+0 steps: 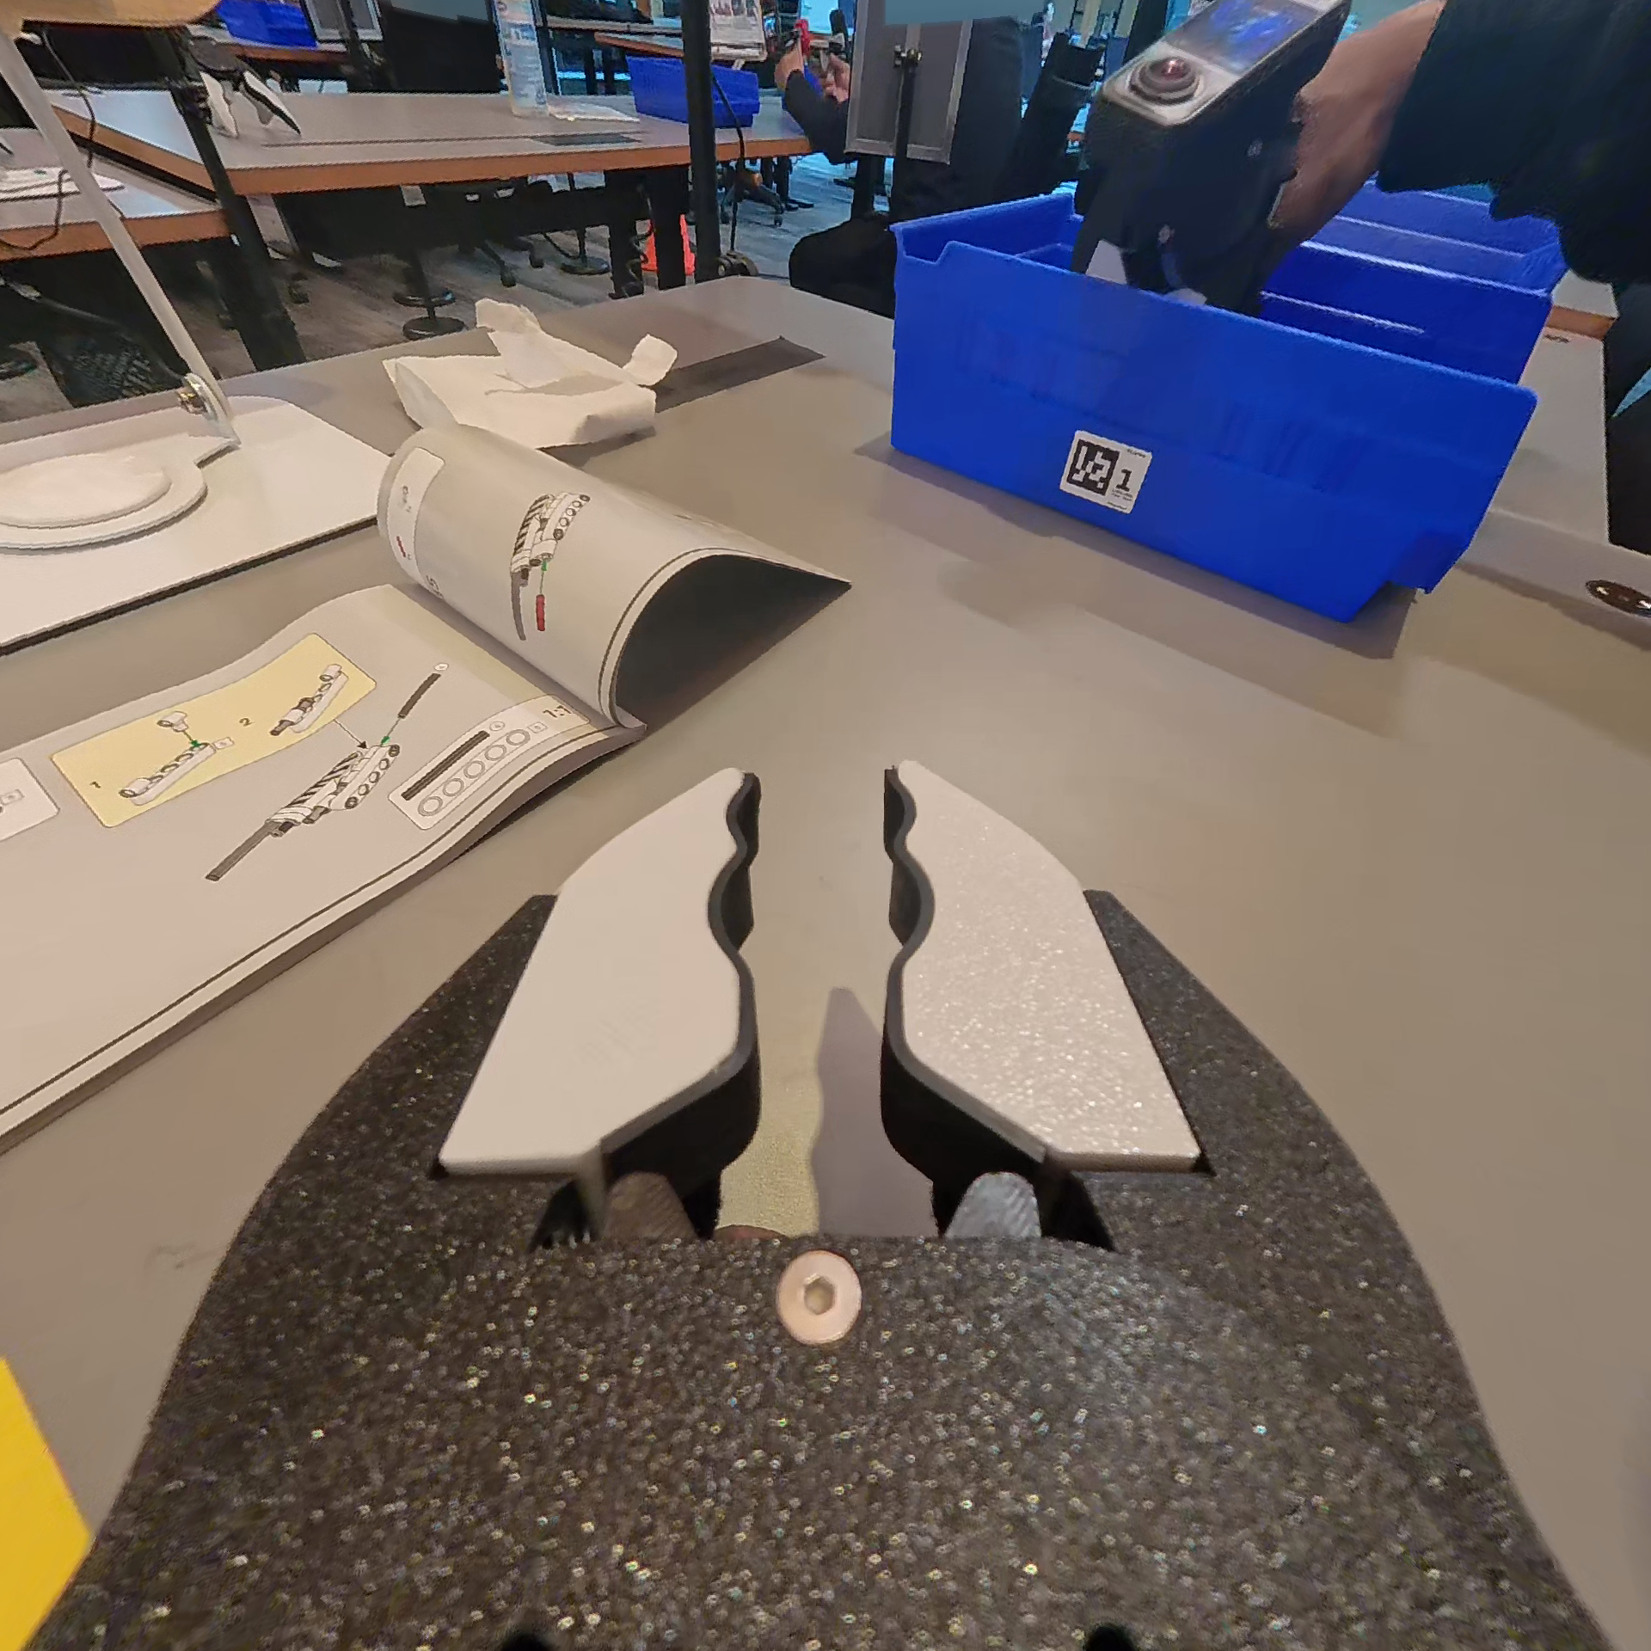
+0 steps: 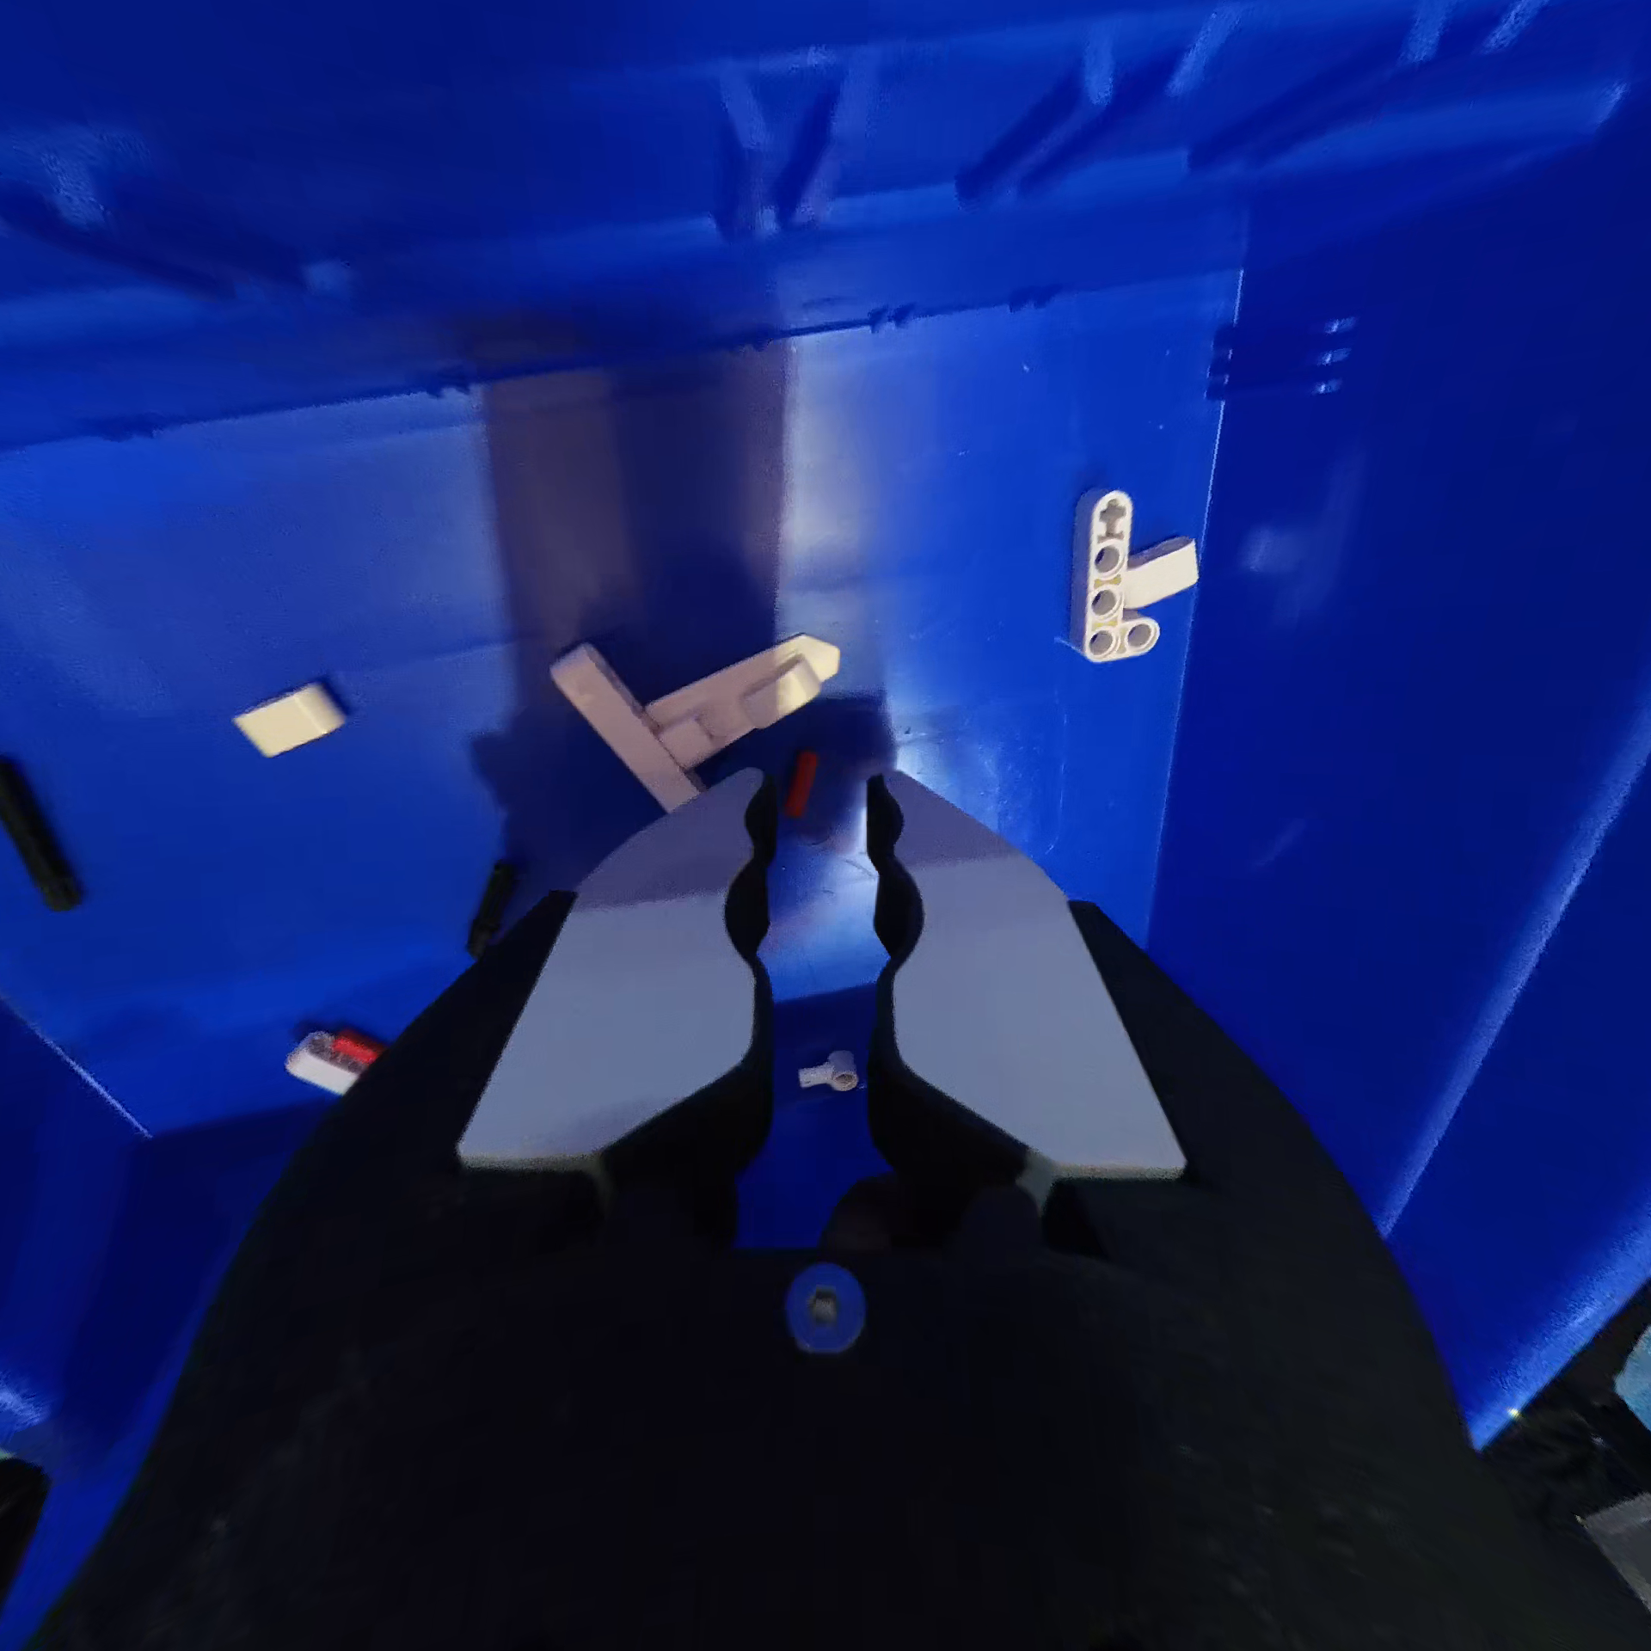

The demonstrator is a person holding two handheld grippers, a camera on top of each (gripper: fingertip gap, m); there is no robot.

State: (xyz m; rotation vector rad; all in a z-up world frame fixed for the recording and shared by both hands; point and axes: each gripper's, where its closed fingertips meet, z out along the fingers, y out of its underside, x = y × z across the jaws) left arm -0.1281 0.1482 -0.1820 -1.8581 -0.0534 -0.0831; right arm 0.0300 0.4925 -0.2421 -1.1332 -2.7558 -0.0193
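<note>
Right gripper point(image 2: 820, 786) inside blue plastic bin point(image 2: 1340, 804), fingers apart, small red peg point(image 2: 801, 784) just ahead between tips, unheld; left gripper point(image 1: 822, 786) parted over grey table point(image 1: 1161, 804).

You are at a workbench in an open lab or workshop room: grey table point(image 1: 1117, 715), rows of like tables point(image 1: 429, 143) behind, rolling chairs point(image 1: 429, 304), blue parts bins point(image 1: 1188, 429) with a coded sticker point(image 1: 1105, 472), an open assembly booklet point(image 1: 375, 715), a lamp base point(image 1: 98, 491).
</note>
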